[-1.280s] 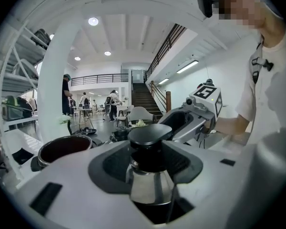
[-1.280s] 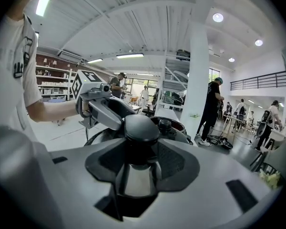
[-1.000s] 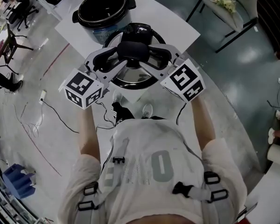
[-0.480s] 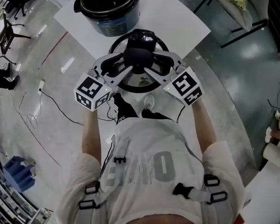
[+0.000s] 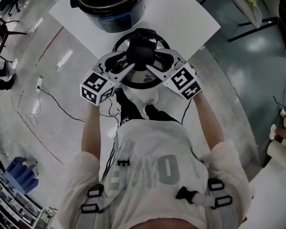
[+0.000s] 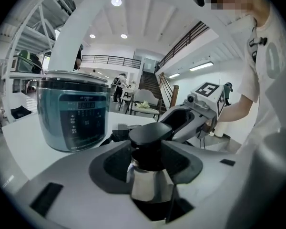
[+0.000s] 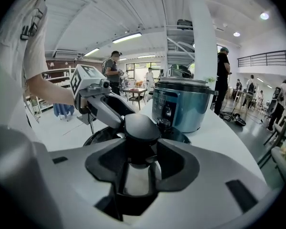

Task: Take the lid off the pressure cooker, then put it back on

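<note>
Since the earlier frame the lid and both claws have come down and drawn away from the open pressure cooker. The lid is now just in front of the cooker, over the white worktop's near corner. The left claw and right claw each grip the lid's black knob from opposite sides, jaws part-way closed against it.

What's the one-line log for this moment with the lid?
lid: off, in front of open pot | left gripper: shut on lid knob | right gripper: shut on lid knob
</note>
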